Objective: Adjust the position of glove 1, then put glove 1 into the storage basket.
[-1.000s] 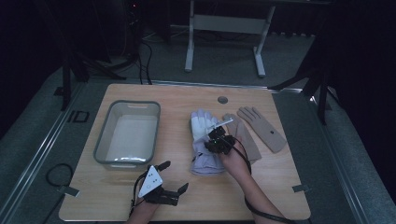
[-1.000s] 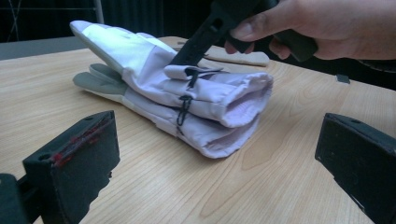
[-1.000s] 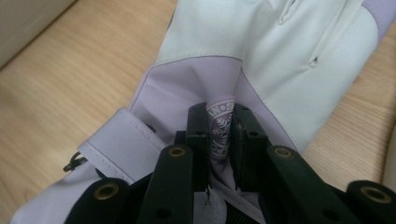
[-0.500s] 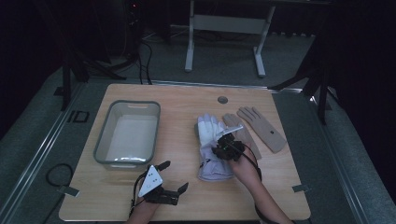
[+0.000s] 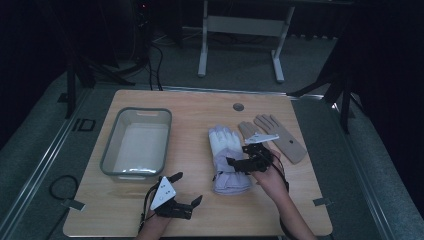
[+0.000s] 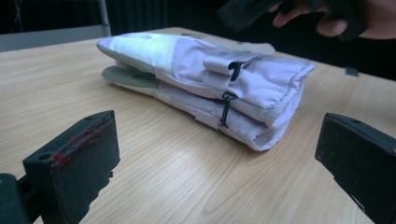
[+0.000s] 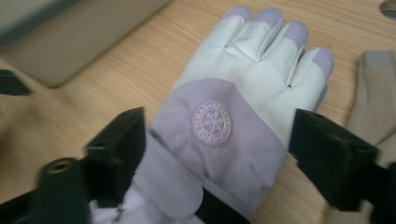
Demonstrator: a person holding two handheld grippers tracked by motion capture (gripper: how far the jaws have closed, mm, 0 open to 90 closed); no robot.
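Lavender ski gloves (image 5: pixel 227 160) lie stacked on the surface (image 5: pixel 200 107), just left of the right claw (image 5: pixel 243 161), whose jaws have just been opening, nothing pinched. Left claw (image 5: pixel 186 188) apart, gloves ahead-right. Left gripper view: gloves (image 6: pixel 205 88) ahead, jaws wide. Right gripper view: glove (image 7: pixel 233 121) below spread jaws, untouched.

The right hand-held gripper (image 5: pixel 239 162) had just spread its jaws wide, its forearm angled in from below. The left hand-held gripper (image 5: pixel 186 189) rested low, jaws apart.
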